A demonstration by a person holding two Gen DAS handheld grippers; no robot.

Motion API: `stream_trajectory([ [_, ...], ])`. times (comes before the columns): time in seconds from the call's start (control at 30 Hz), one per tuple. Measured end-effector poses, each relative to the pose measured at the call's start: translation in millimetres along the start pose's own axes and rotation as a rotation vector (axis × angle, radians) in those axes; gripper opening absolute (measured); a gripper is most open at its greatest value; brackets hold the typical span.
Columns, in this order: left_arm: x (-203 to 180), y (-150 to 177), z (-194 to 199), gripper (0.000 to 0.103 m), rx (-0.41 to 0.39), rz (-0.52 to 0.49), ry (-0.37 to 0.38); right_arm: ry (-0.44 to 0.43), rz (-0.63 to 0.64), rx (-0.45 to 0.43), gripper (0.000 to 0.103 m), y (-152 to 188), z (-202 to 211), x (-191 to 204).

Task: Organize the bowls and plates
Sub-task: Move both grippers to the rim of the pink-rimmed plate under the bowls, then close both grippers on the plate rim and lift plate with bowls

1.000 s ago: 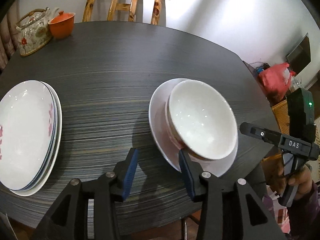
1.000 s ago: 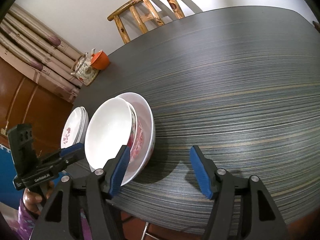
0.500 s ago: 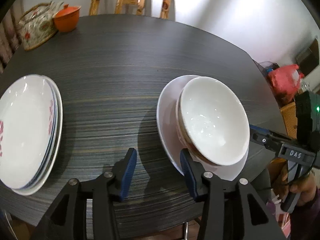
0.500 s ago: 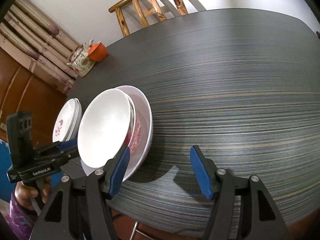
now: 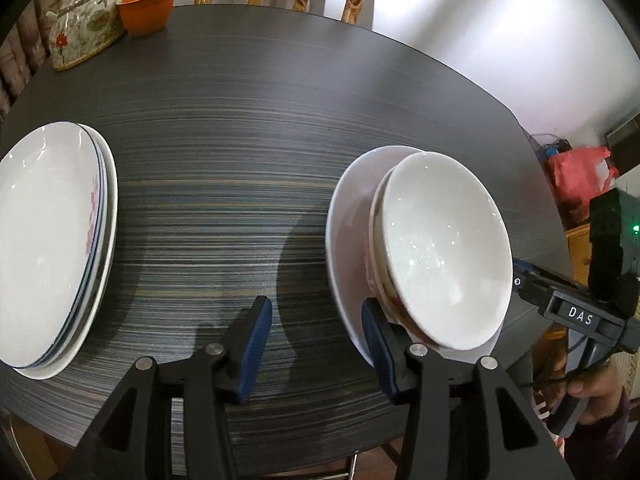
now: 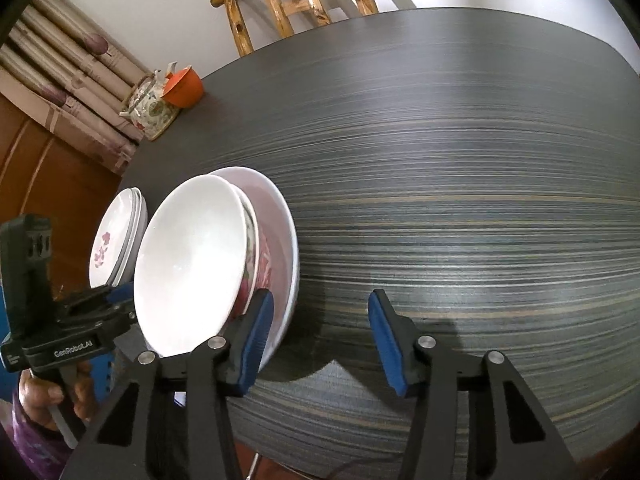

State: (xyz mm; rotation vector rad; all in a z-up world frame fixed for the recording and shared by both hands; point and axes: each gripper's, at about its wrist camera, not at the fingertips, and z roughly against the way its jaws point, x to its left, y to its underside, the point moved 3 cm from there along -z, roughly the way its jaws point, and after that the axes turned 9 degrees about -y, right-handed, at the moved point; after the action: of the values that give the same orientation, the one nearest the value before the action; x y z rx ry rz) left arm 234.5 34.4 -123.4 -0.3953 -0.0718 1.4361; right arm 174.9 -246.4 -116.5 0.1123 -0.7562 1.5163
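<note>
Plates and bowls sit in two groups on the dark striped round table. Just ahead of the left claw, to its right, stands the glossy white ceramic bowl, nested in a second bowl with a red pattern whose rim only peeks out, both resting on a wide shallow white plate. Off to that claw's left, well apart, lies the stack of flat white plates with a pink flower print. Nesting like with like looks to be the reason for the two piles: the bowls gathered in one place, the flat plates in another.

The left claw's jaws stand apart with nothing between them, and they have just been opening; its right blue pad sits at the near rim of the wide plate, though whether it touches cannot be told. Seen from the right wrist, the right claw is also parted and empty, its jaws having just been closing; its left pad lies beside the same stack's near rim, the other over bare table. Each claw flanks the bowl stack from its own side, probably to steady or shift it as one unit.

Far beyond both claws, at the table's edge, a floral ceramic teapot and an orange lidded cup stand together before a wooden chair, clear of the work.
</note>
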Motion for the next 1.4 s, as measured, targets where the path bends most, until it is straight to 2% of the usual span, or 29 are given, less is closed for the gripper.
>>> stream_trajectory([
  [0.1, 2, 0, -1, 0.058, -0.004, 0.000, -0.053, -0.017, -0.004, 0.001, 0.047, -3, -3, -5],
  [0.33, -16, -1, 1, 0.058, -0.051, -0.104, -0.139, -0.033, 0.013, -0.007, 0.047, -4, -3, -8],
  [0.4, -21, 0, -2, 0.058, -0.057, -0.131, -0.128, -0.049, 0.003, -0.002, 0.047, -5, -4, -10],
  [0.67, -15, 0, -7, 0.058, -0.049, -0.079, -0.066, -0.085, -0.024, -0.006, 0.047, -3, -3, -15],
  [0.77, -19, -2, -6, 0.050, -0.052, -0.079, -0.058, -0.090, -0.020, -0.003, 0.047, -4, -4, -14],
  [0.93, -31, -11, -8, 0.020, -0.047, -0.114, -0.041, -0.096, -0.012, -0.004, 0.047, -4, -4, -14],
  [1.03, -38, -13, -8, 0.017, -0.060, -0.142, -0.067, -0.100, -0.016, 0.005, 0.047, -5, -7, -14],
  [1.1, -36, -15, -8, 0.017, -0.067, -0.134, -0.057, -0.102, -0.017, 0.013, 0.047, -6, -7, -15],
  [1.2, -35, -16, -7, 0.016, -0.075, -0.108, -0.049, -0.097, 0.016, 0.024, 0.036, -6, -8, -9],
  [1.27, -37, -15, -6, 0.016, -0.083, -0.117, -0.070, -0.108, 0.040, 0.028, 0.016, -6, -9, -2],
  [1.3, -36, -15, -6, 0.016, -0.085, -0.113, -0.071, -0.112, 0.064, 0.030, 0.011, -6, -9, 5],
  [1.4, -38, -15, -6, 0.015, -0.087, -0.079, -0.054, -0.054, 0.117, 0.023, 0.014, -3, -12, 17],
])
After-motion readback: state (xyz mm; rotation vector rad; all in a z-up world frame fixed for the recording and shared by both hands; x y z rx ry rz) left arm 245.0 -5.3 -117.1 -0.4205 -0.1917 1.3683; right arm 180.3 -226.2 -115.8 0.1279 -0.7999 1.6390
